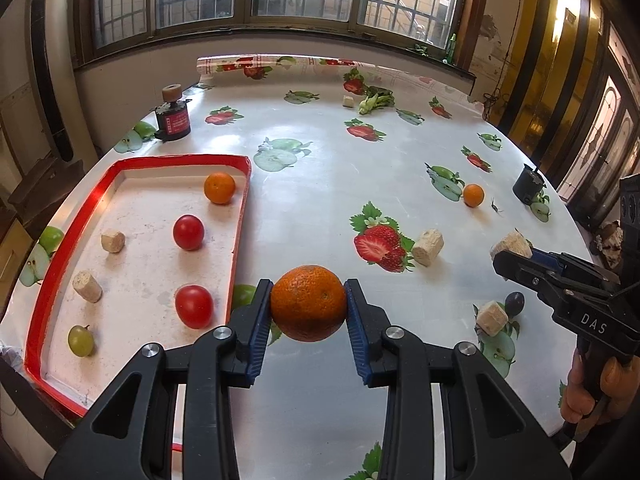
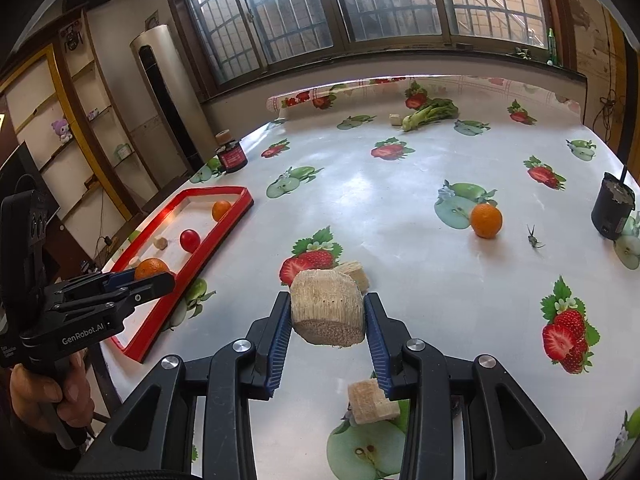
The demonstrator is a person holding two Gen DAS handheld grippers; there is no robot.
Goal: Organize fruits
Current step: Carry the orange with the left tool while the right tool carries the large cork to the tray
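Glossy white oilcloth printed with strawberries and green apples (image 1: 320,184) covers the table under barred windows. Everything below is placed against the shallow red-rimmed white tray (image 1: 72,236), reading left to right.

Inside the tray lie a green grape, two pale fibrous cork-like plugs, two smooth red tomatoes and a small dimpled orange (image 1: 219,187). Just right of the tray's rim, the left gripper (image 1: 308,308) is clamped on a round, pebbly-skinned orange (image 1: 308,304), held clear of the table. Further right, the right gripper (image 2: 327,316) pinches a stubby beige fibrous cylinder (image 2: 327,310), also lifted. Well right of the tray, another small orange (image 2: 486,221) sits loose on the cloth, with more plugs and a dark grape scattered nearer.

My judgement: the step is carrying both loads to the tray. Bring the orange over a bare patch, lower until it touches, then release gently; being round on a slick floor, it will roll. The cylinder is best set down on its flat end.
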